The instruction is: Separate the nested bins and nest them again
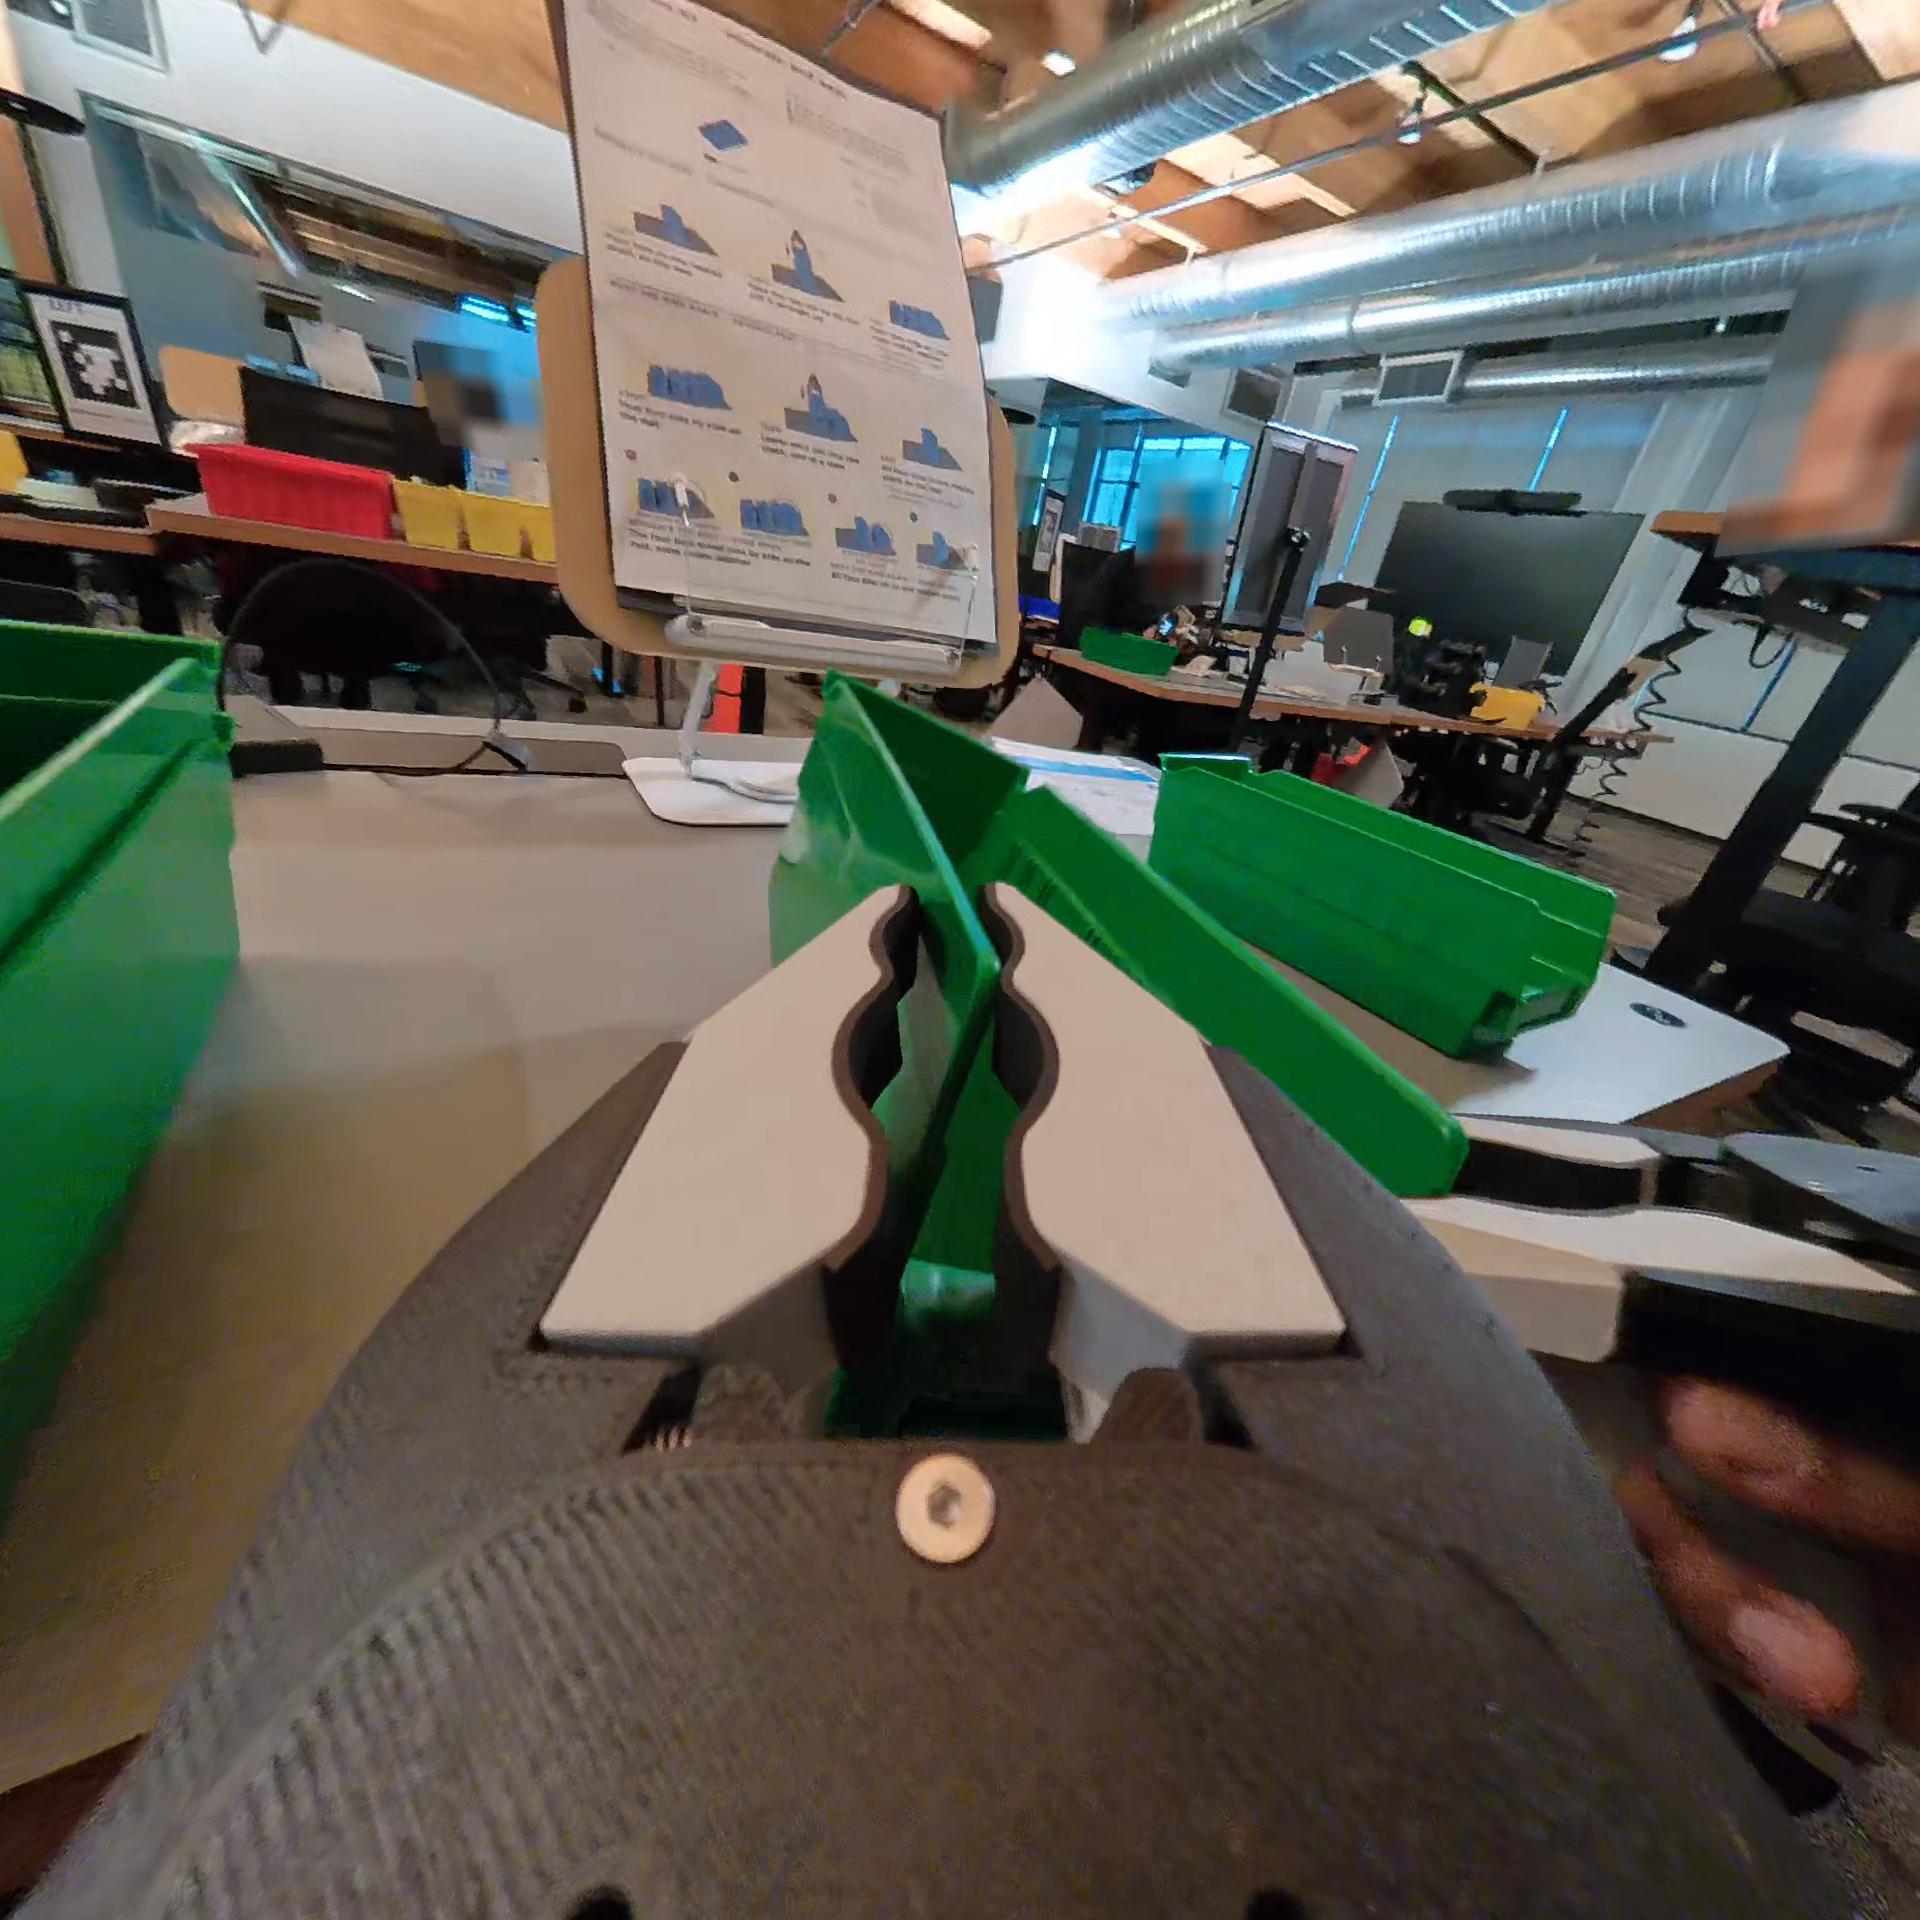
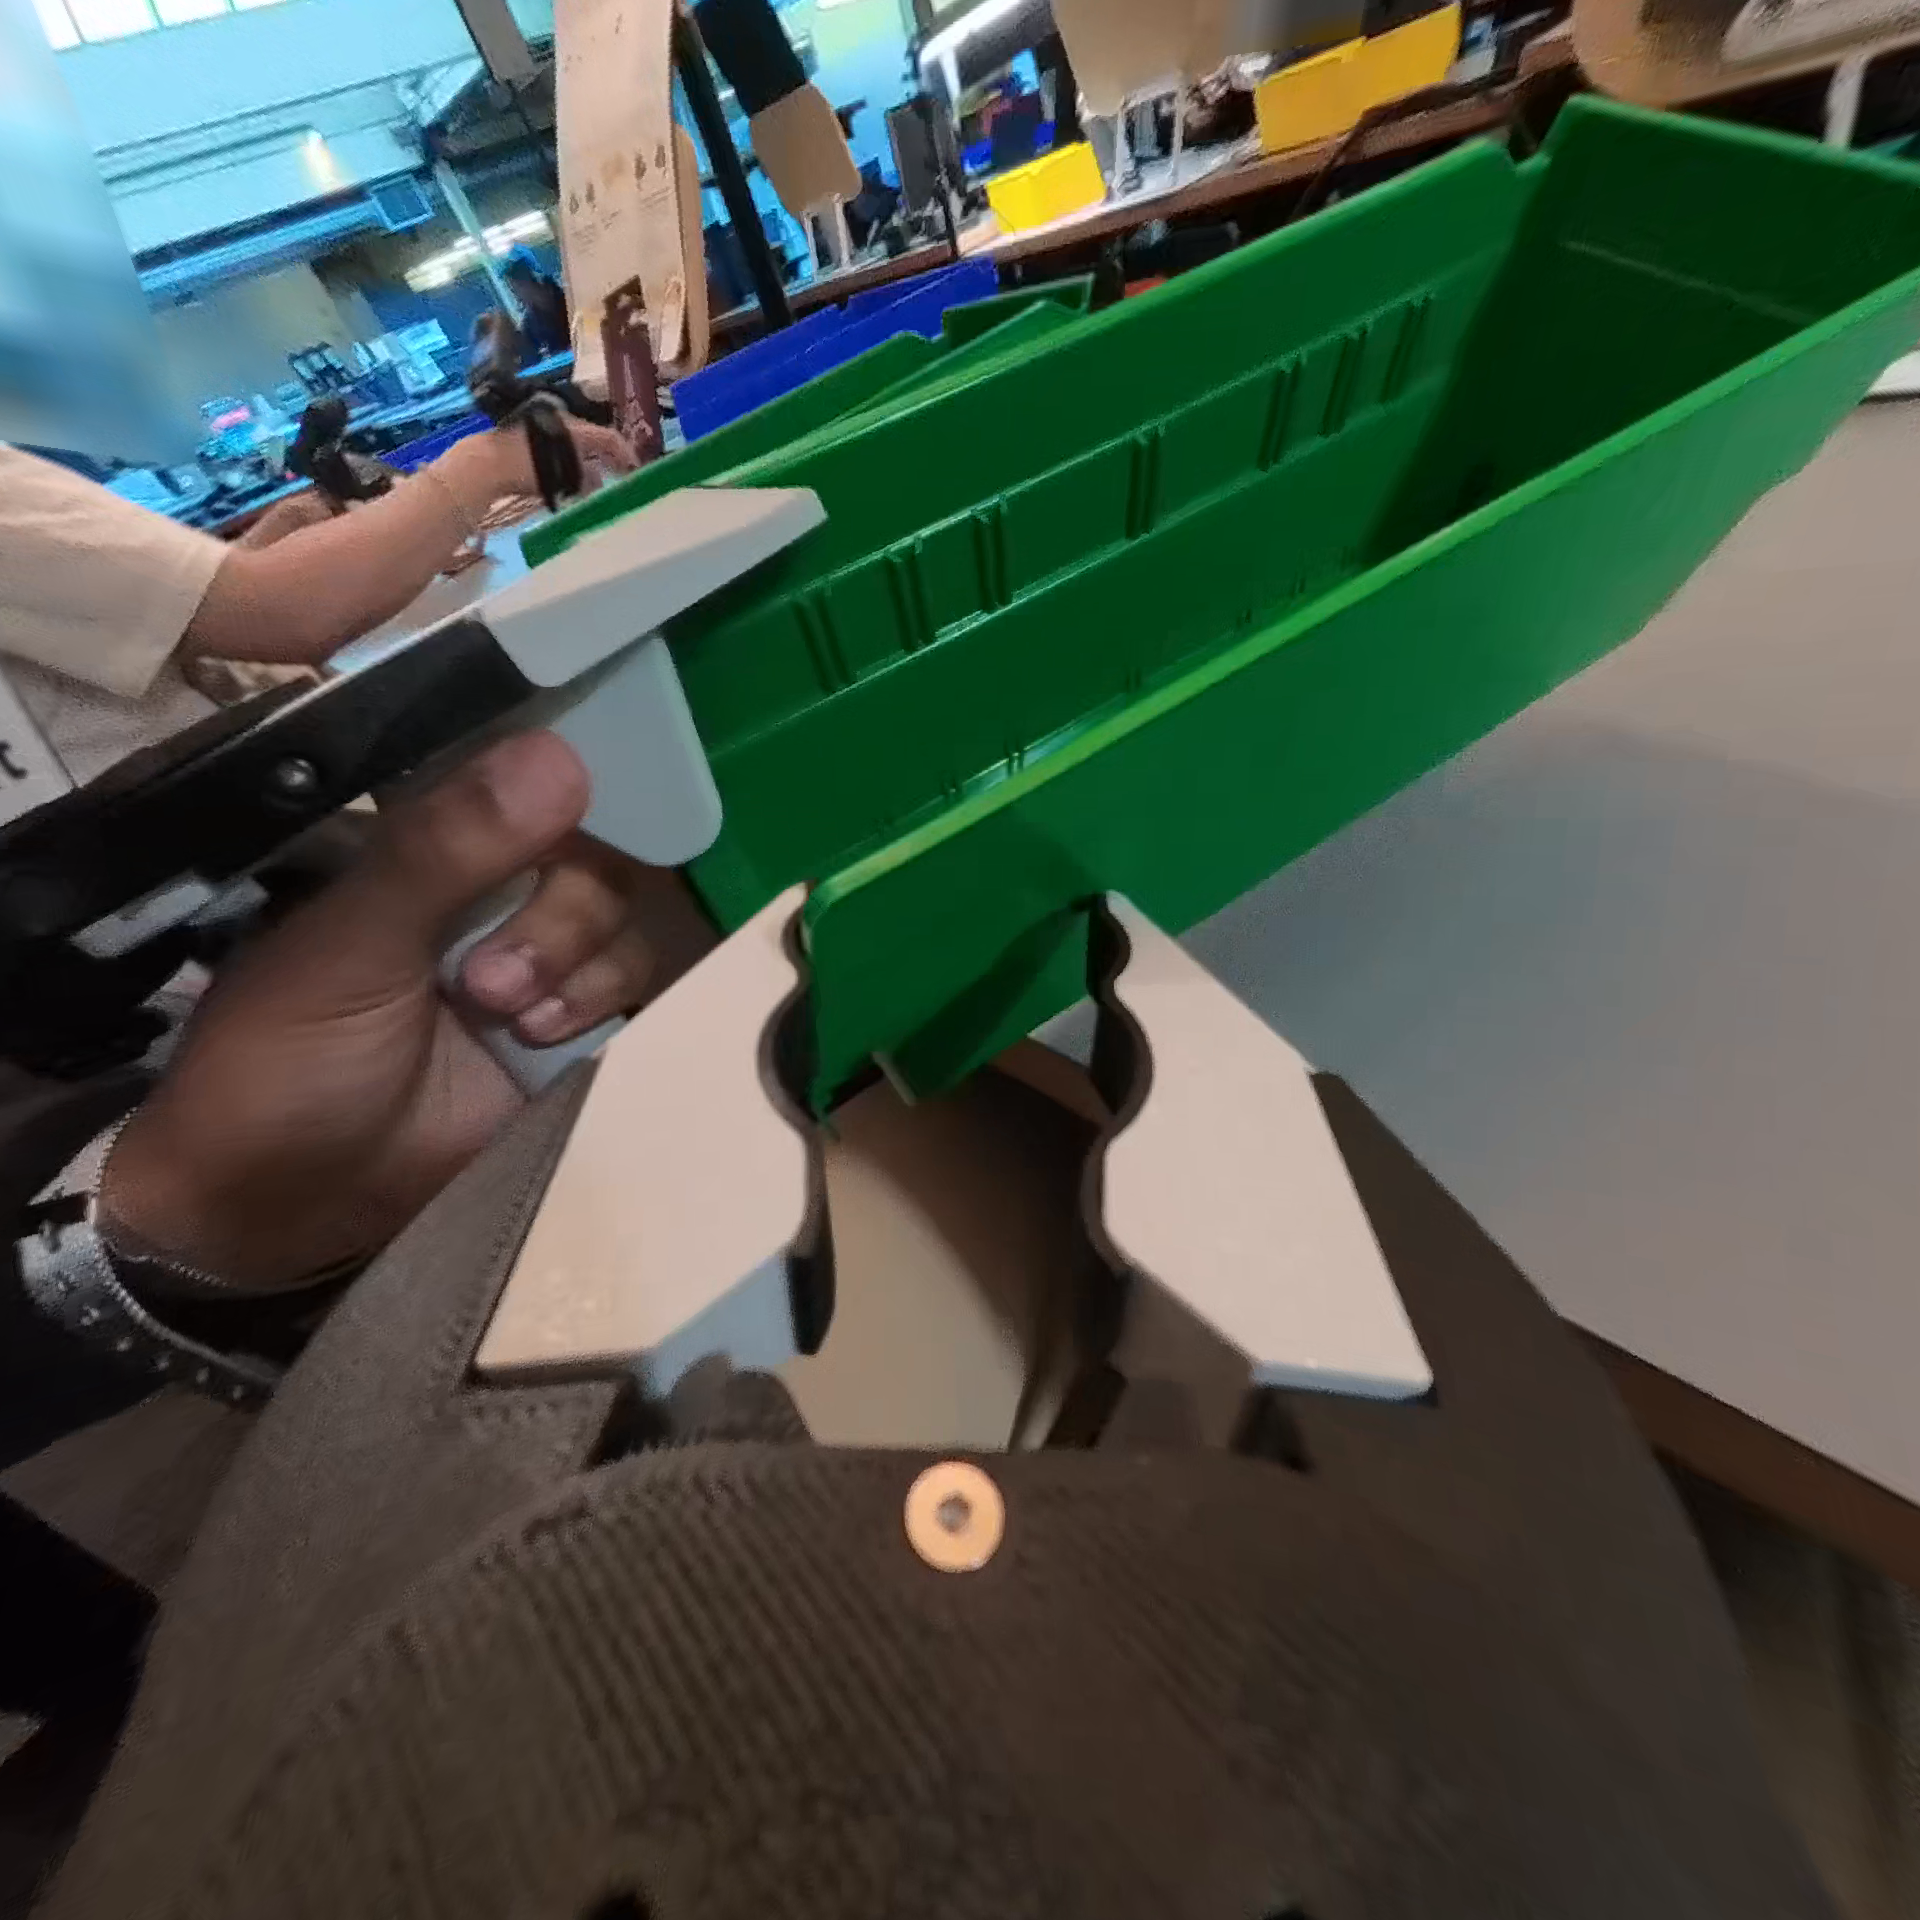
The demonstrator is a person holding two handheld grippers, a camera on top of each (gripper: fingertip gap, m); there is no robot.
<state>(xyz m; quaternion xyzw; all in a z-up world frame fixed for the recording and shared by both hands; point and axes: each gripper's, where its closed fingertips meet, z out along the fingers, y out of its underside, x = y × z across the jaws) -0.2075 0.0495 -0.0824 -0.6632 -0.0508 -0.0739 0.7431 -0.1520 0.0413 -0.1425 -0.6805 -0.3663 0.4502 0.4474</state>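
Observation:
I hold one long green bin tilted above the grey table with both grippers. My left gripper is shut on a thin wall at one end of it. In the right wrist view the same bin stretches away to the upper right, open side showing. My right gripper is closed on its near end corner, fingers a little apart. The left gripper clamps the bin's end just beside it. The right gripper shows at the right edge of the left wrist view.
A second green bin lies on the table at the right and a third stands close at the left. A stand with an instruction sheet is at the table's back. A person's sleeve is at the left; a blue bin is behind.

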